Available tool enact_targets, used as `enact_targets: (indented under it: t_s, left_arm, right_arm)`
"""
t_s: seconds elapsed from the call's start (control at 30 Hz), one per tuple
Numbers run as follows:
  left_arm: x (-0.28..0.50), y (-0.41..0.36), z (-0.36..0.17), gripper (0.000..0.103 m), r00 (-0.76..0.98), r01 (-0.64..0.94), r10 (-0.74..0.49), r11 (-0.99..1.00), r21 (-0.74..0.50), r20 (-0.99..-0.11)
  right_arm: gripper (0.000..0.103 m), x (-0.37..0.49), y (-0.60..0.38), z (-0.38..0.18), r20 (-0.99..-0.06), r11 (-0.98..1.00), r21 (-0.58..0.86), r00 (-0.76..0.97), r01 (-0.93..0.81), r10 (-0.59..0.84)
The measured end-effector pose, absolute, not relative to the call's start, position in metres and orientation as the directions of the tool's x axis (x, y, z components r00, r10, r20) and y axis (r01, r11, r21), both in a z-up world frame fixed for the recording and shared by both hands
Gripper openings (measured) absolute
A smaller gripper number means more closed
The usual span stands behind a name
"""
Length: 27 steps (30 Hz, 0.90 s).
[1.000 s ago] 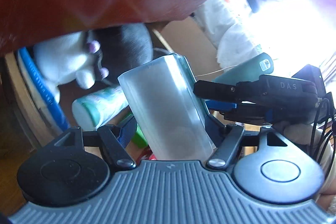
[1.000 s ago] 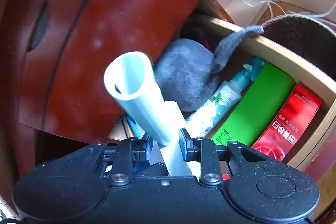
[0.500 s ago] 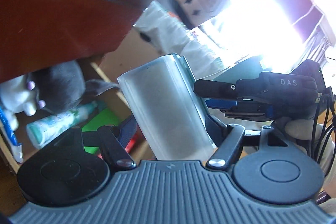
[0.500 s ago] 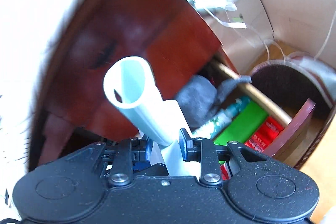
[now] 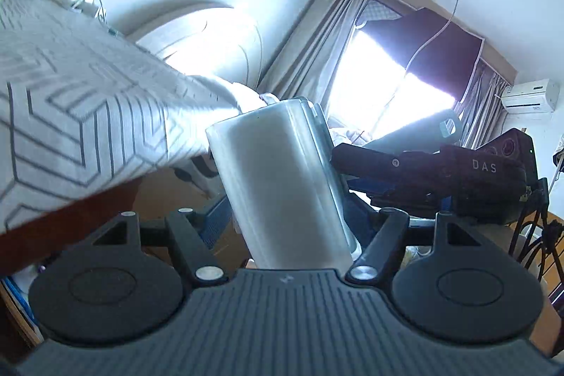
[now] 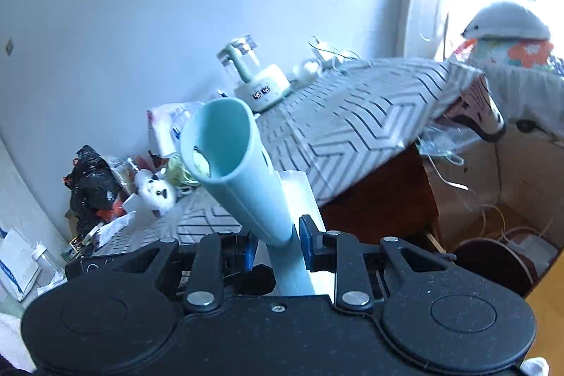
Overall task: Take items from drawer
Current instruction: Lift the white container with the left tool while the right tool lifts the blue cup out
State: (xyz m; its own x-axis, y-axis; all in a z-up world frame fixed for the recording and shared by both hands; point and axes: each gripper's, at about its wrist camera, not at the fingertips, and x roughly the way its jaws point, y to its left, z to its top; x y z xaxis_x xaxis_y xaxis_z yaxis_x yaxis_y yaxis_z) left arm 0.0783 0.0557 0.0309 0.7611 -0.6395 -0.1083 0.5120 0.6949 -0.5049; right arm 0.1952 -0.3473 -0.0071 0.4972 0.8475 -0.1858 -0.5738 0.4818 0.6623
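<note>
My left gripper point(image 5: 287, 217) is shut on a frosted translucent rectangular container point(image 5: 278, 178), held tilted up in front of the window. My right gripper point(image 6: 278, 242) is shut on a pale teal tube-shaped case point(image 6: 239, 171), open end up, raised above the cabinet top. The right gripper also shows in the left wrist view point(image 5: 433, 178) beside the container, with the teal case point(image 5: 423, 129) sticking out of it. The drawer itself is out of view; only a strip of red-brown cabinet front point(image 6: 380, 196) shows below the cloth.
A grey-and-white patterned cloth point(image 6: 352, 118) covers the cabinet top point(image 5: 70, 115). On it stand a white kettle base with a jar point(image 6: 257, 80), a small panda toy point(image 6: 158, 192) and clutter with a black bag point(image 6: 91, 185). A dark round basket point(image 6: 493, 263) sits on the floor at right.
Both grippers have risen and tilted upward with their items. The open drawer with the grey plush, bottle and green and red boxes has dropped out of view; the cabinet top and room now show.
</note>
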Motion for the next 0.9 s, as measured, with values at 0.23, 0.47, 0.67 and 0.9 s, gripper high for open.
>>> enact_targets:
  t_s: [0.23,0.47,0.67,0.9]
  left_arm:
    - [0.042,0.105,0.077,0.070,0.865,0.433,-0.500,0.774,-0.463,-0.027]
    - [0.030,0.176,0.075,0.071,0.952,0.262,-0.305,0.828,-0.495,-0.005]
    - [0.035,0.228,0.063,0.071,0.987,0.081,-0.143,0.851,-0.520,-0.080]
    - [0.048,0.252,0.058,0.069,0.986,-0.046,-0.039,0.865,-0.500,-0.159]
  right_arm:
    - [0.030,0.191,-0.302,0.070,-0.073,0.373,0.607,0.419,-0.701,0.905]
    - [0.030,0.216,-0.205,0.113,-0.069,0.259,0.579,0.270,-0.773,0.960]
    - [0.030,0.248,-0.111,0.116,-0.121,0.186,0.649,0.141,-0.738,0.983]
    - [0.029,0.282,-0.050,0.090,-0.164,0.176,0.759,0.077,-0.626,0.983]
